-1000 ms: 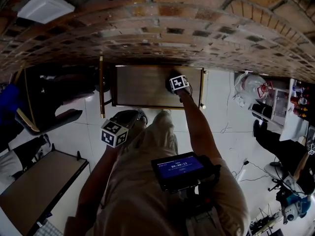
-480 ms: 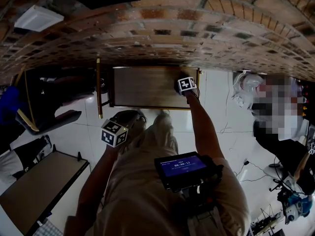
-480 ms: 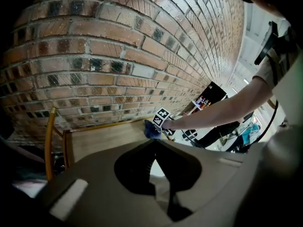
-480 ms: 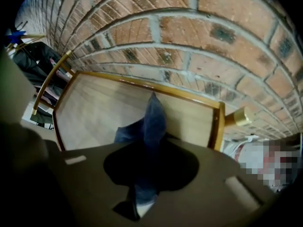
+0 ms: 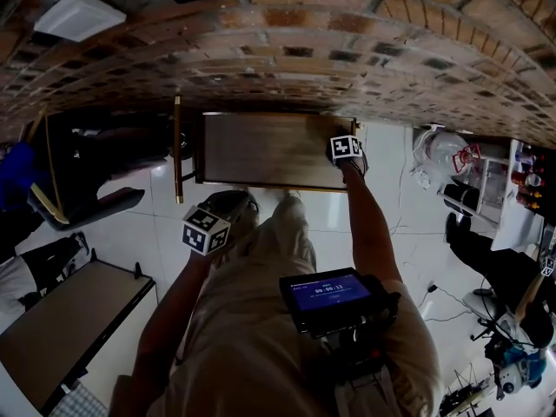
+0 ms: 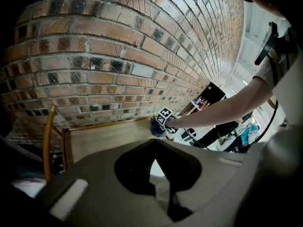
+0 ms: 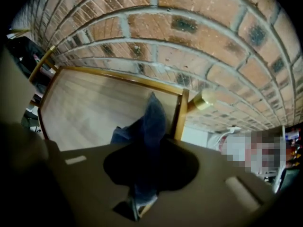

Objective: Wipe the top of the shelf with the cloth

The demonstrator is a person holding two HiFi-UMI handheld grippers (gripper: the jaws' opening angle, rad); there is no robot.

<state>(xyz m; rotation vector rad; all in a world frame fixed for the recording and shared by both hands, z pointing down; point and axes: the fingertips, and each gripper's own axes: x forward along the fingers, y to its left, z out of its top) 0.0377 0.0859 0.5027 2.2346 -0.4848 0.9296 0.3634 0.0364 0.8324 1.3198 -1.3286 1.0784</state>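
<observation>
The shelf's pale wooden top point(image 5: 261, 150) with its brass-coloured frame stands against the brick wall point(image 5: 287, 50). My right gripper point(image 5: 346, 150) is at the top's right end, close to the right rail point(image 7: 180, 111). It is shut on a blue cloth point(image 7: 150, 122) that hangs from the jaws onto the wood point(image 7: 94, 108). My left gripper point(image 5: 206, 230) is held low at my left side, off the shelf, with its jaws closed together and nothing in them. In the left gripper view, the left gripper point(image 6: 154, 148) faces the shelf, and the cloth point(image 6: 155, 127) shows far off under the right gripper's marker cube point(image 6: 164, 117).
A round brass knob point(image 7: 203, 100) tops the shelf's right corner post, and a brass upright point(image 5: 177, 150) stands to its left. A dark chair point(image 5: 87, 172) and a brown table point(image 5: 61, 328) are at the left. A white bag point(image 5: 439, 159) and a person point(image 5: 499, 259) are at the right.
My right gripper has slid the cloth rightward along the shelf top, from right of the middle to the right end. The left gripper has stayed at my side.
</observation>
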